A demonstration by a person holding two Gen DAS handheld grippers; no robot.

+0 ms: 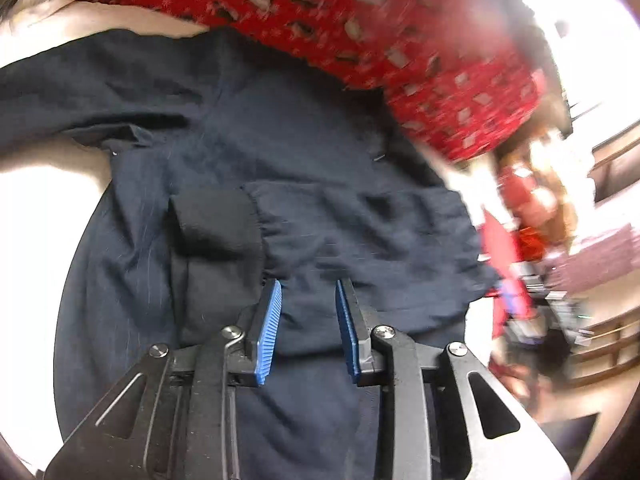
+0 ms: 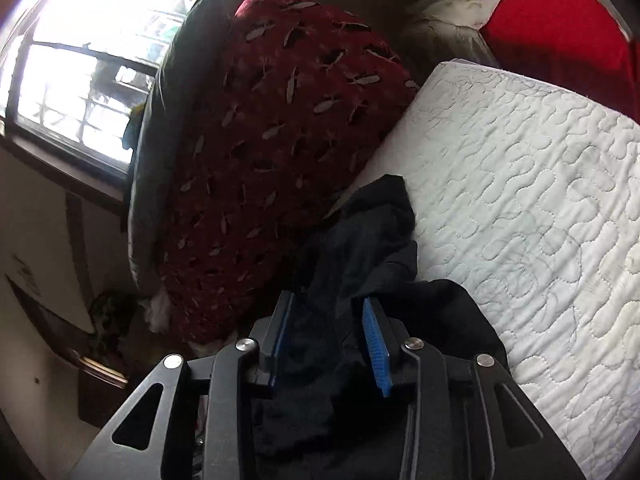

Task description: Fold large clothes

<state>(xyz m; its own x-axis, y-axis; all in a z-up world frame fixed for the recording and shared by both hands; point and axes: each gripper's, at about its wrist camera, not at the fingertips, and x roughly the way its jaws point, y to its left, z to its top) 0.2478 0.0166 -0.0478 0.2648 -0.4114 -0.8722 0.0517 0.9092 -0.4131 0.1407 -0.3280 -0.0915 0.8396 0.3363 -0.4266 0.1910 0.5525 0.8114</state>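
A dark navy garment [image 1: 248,132] with faint pinstripes lies spread over a white bed, a black folded cuff [image 1: 216,224] on top of it. My left gripper [image 1: 308,304] points down onto it, and a fold of the navy cloth fills the gap between its blue pads [image 1: 269,332]. In the right wrist view a bunched end of the dark garment [image 2: 360,248] runs from the quilted white mattress [image 2: 520,184] back over my right gripper [image 2: 326,316]. Its jaws stand apart with the cloth lying loosely between them, and the ribbed face of the right pad [image 2: 377,350] shows bare.
A big red patterned cushion [image 2: 280,144] leans against the bed's far side, with a grey pillow [image 2: 160,128] behind it and a window [image 2: 84,76] beyond. The same red cushion [image 1: 360,28] borders the garment's top edge. A red fabric item [image 2: 560,36] sits at the far right.
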